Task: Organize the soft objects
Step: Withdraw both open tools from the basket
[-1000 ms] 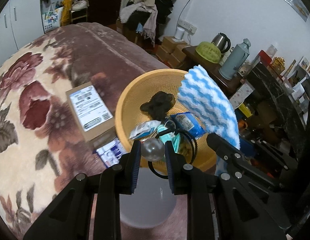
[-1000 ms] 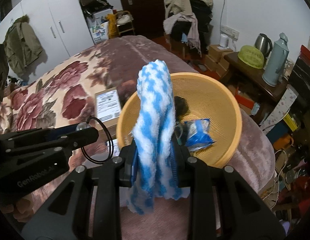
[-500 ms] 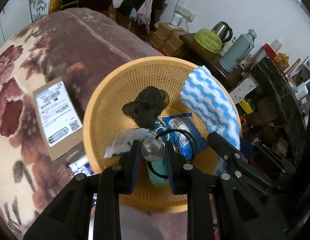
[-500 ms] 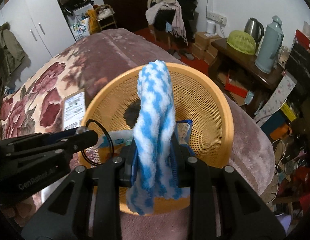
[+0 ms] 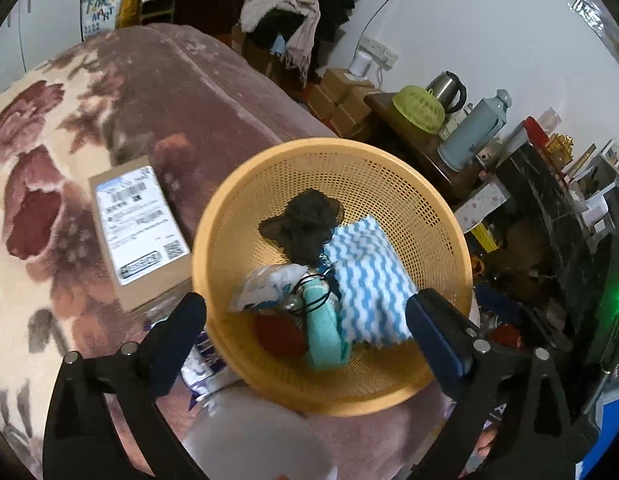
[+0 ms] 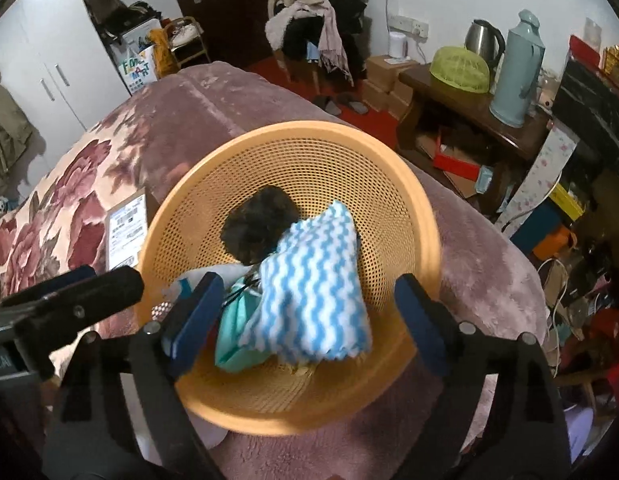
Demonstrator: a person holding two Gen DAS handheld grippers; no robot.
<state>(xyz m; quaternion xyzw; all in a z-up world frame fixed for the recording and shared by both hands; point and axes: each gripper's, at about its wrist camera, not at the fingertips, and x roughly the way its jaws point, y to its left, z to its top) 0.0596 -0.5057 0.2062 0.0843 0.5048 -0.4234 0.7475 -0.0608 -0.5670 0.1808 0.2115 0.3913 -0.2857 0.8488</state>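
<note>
Overhead, we had both our left gripper (image 5: 305,320) and right gripper (image 6: 305,304) opening, nothing pinched, with the blue-striped cloth (image 6: 313,300) lying inside the orange basket (image 6: 413,200).

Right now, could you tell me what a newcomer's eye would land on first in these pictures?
Most likely the big orange basket on the flowered blanket, with the blue-and-white striped cloth lying inside it beside a dark fuzzy lump. Both grippers, left and right, hang over the basket with jaws opening and nothing between them. A labelled cardboard box sits just left of the basket.
</note>
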